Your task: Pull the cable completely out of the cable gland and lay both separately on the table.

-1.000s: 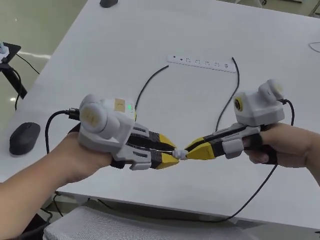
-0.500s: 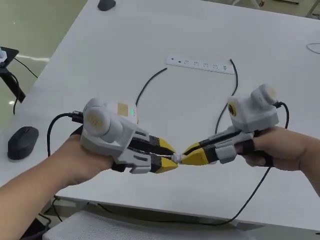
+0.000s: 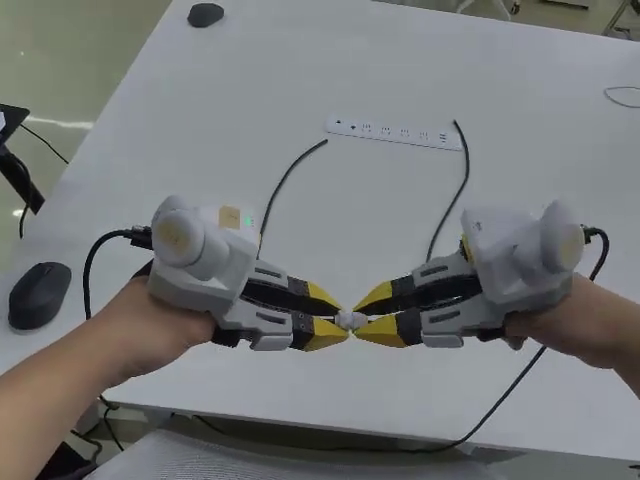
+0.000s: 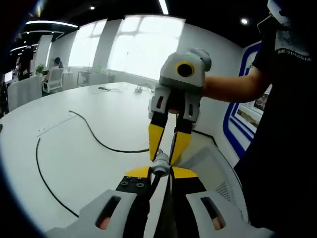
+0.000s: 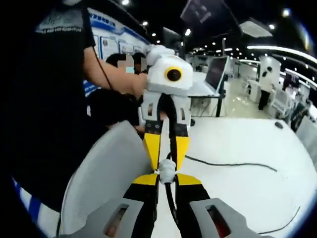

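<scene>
Grey and small, the cable gland is hanging in the air at the lower middle of the head view, over the near part of the white bench, because both grippers are meeting on it tip to tip. The left gripper is pointing in from the left of the frame, its yellow jaws squeezed down to a narrow gap on the gland's body. The right gripper is facing it from the right, with its jaws likewise nearly closed. In the right gripper view a black cable is running back from the gland between that gripper's own jaws, so it seems to be pinching the cable just behind the gland, though the exact contact is too small to be sure of. Opposed in one line like this, the two are setting up a straight pull apart. The cable is sitting in the gland, so neither piece is lying on the bench yet.
</scene>
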Tool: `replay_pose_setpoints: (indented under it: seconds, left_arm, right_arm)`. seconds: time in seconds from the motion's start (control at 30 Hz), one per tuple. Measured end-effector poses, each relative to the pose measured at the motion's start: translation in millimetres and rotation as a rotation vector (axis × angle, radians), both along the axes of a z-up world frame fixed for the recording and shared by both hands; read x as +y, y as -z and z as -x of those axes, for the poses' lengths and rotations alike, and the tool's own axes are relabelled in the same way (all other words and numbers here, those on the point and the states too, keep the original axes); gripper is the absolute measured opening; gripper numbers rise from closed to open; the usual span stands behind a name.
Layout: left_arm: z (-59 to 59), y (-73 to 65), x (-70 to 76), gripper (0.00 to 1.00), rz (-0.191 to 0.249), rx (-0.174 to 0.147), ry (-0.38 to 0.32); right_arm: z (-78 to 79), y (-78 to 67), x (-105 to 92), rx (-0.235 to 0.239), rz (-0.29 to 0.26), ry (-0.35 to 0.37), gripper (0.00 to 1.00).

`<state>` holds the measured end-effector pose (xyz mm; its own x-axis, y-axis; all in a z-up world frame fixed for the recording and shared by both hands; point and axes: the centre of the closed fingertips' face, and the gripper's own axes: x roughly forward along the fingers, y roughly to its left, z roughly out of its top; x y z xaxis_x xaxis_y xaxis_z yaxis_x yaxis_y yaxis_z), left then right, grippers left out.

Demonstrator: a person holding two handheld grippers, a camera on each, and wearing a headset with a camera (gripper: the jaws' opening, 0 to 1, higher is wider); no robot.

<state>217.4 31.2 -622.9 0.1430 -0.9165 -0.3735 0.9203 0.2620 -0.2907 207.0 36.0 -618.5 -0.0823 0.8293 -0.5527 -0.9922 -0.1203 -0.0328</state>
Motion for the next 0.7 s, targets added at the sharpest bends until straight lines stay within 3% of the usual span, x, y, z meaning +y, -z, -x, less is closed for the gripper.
replay_pose_setpoints:
  seconds: [0.07,0.17,0.2,0.3,0.43,0.53,0.57,0.63,0.7]
  left_arm:
    - [1.4,-1.3,-0.3,0.14,0.010,0.013,0.000]
    - [2.6,-0.6,-0.1,0.14,0.016,0.034,-0.005]
    - [2.4,-0.9,0.0,0.14,0.018,0.035,-0.009]
    - [0.2,-2.1,0.6,0.14,0.030,0.046,-0.022]
    - [0.1,-5.3,-0.3,0.15,0.034,0.030,-0.027]
    - [-0.8,-4.7,-0.9,0.15,0.030,0.011,-0.022]
    - [-0.9,-4.4,-1.0,0.15,0.029,0.010,-0.021]
    - [-0.3,-3.3,-1.4,0.15,0.024,0.005,-0.019]
    - [0.1,-1.4,-1.2,0.15,0.014,0.006,-0.019]
  right_arm:
    - [1.4,1.5,-0.3,-0.097,0.020,-0.020,0.07]
    - [1.2,3.7,0.1,-0.205,0.039,-0.032,0.07]
    - [-0.2,4.0,0.4,-0.230,0.039,-0.024,0.07]
    - [-1.6,3.5,0.3,-0.243,0.036,-0.008,0.07]
    - [-4.7,0.9,0.3,-0.250,0.029,0.010,0.08]
    - [-6.8,1.2,-0.5,-0.209,0.020,0.032,0.08]
    - [-7.2,1.4,-0.5,-0.194,0.015,0.037,0.08]
    - [-5.6,1.7,-0.6,-0.096,-0.001,0.081,0.09]
    - [-3.7,-2.0,1.3,-0.062,-0.036,0.079,0.12]
